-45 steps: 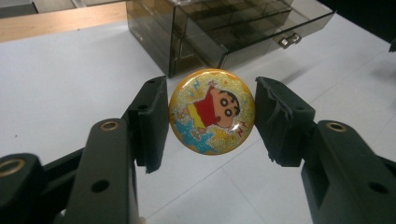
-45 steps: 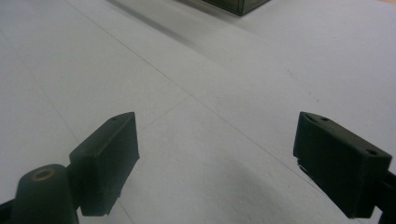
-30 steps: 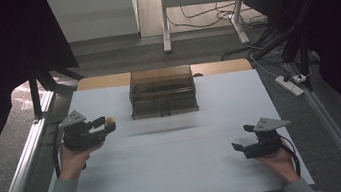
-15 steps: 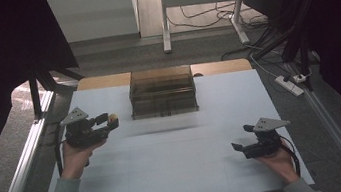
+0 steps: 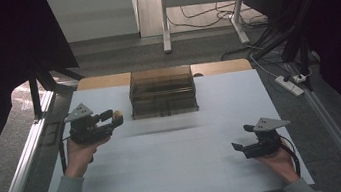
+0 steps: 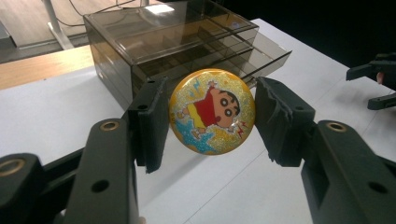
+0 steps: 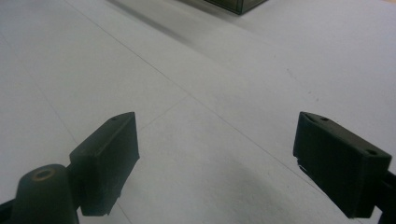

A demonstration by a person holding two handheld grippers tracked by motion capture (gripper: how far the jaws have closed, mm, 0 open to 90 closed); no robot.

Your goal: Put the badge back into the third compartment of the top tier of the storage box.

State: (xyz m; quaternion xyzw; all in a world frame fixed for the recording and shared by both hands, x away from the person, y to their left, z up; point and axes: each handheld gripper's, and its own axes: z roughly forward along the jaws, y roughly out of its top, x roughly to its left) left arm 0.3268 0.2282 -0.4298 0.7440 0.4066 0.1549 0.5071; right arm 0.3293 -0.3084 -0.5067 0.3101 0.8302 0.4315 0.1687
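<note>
The left gripper, closed on a round badge, has the drawer box just right, seemingly slightly farther; the right gripper waits open, empty.

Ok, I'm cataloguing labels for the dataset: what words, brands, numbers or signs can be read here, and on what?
None: no readable text in any view.
Badge in the left gripper: a cartoon boy in a red shirt on glittery yellow, no lettering.
Drawer box: smoked clear plastic, no label visible.
Right gripper, open over the bare table: no markings.
Power strip on the floor: too small to read.
</note>
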